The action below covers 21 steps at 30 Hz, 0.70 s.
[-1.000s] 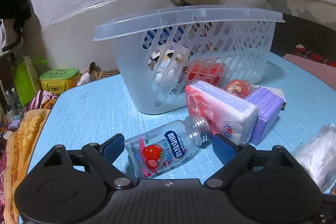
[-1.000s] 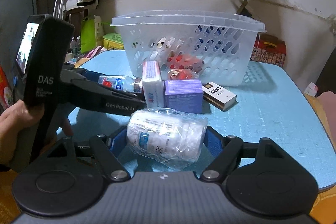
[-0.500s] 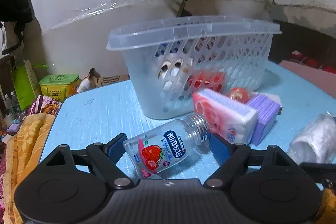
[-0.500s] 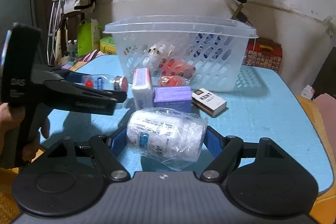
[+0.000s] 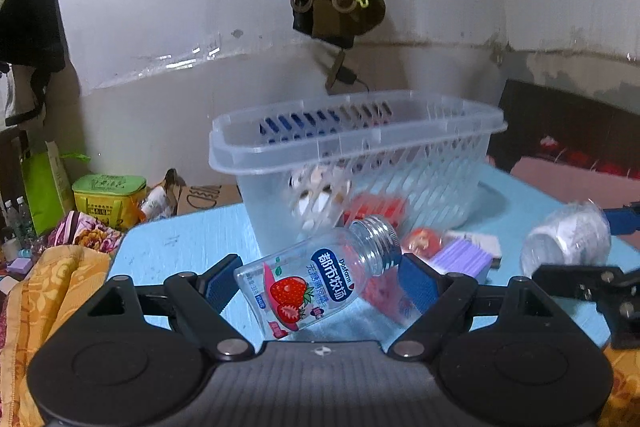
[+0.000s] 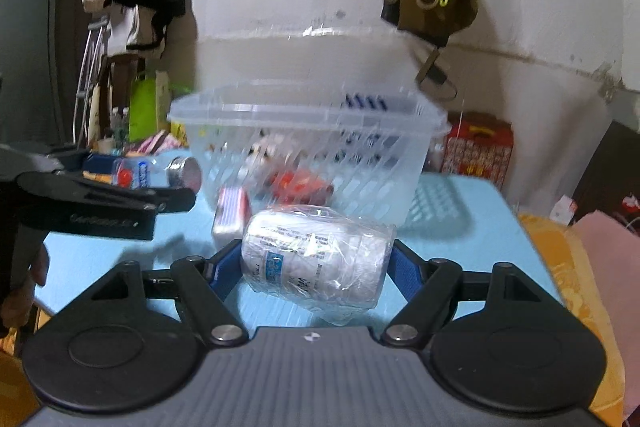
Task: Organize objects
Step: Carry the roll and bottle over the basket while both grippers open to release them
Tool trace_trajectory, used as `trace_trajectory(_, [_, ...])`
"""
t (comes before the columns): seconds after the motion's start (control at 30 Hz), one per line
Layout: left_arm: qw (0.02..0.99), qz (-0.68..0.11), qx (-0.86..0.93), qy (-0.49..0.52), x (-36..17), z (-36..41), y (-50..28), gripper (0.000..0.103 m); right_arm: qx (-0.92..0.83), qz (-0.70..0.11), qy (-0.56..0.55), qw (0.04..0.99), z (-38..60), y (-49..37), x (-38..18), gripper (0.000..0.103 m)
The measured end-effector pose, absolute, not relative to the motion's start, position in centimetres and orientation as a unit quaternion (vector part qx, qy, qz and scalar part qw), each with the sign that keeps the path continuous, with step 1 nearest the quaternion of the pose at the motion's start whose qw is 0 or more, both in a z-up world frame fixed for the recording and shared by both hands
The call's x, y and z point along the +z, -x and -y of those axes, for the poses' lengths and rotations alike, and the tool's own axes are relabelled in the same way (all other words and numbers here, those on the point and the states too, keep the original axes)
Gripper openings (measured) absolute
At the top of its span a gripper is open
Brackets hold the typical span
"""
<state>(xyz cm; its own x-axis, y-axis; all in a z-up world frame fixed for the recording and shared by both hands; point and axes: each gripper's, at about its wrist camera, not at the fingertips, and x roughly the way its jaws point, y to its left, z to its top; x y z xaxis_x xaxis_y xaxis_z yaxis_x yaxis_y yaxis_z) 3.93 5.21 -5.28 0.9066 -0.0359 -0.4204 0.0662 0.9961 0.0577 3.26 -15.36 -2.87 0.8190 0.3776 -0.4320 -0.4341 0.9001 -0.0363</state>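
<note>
**Both grippers carrying, basket ahead**

Left gripper (image 5: pixel 316 283) is pinching the bottle (image 5: pixel 314 287) between its blue pads, jaws pressed on both sides. The bottle is lying tilted across the jaws, threaded neck pointing up and right, strawberry label facing the camera. Right gripper (image 6: pixel 316 267) is clamping the wrapped jar (image 6: pixel 316 253) sideways between its pads. Both loads are sitting clear above the table (image 5: pixel 180 247). Basket (image 5: pixel 360 163) is standing straight ahead of both jaw pairs, red pack inside. Purple box (image 5: pixel 464 257) and a red-white pack (image 6: pixel 232 213) are lying on the table between jaws and basket. Right-wrist view is motion-blurred; left gripper is showing at its left edge.
</note>
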Motion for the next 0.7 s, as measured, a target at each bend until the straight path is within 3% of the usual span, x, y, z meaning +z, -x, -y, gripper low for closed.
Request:
trace_trajectory(0.43, [0.986, -0.162, -0.037, 0.016, -2.1, -6.2, -2.3, 0.087, 0.229, -0.17, 0.016, 0.958, 16.7, -5.6, 1.6, 0.078])
trace_trajectory(0.7, [0.985, -0.156, -0.036, 0.07, 2.6, -6.8, -7.3, 0.087, 0.222, -0.159, -0.002, 0.962, 15.6, -11.9, 4.8, 0.078])
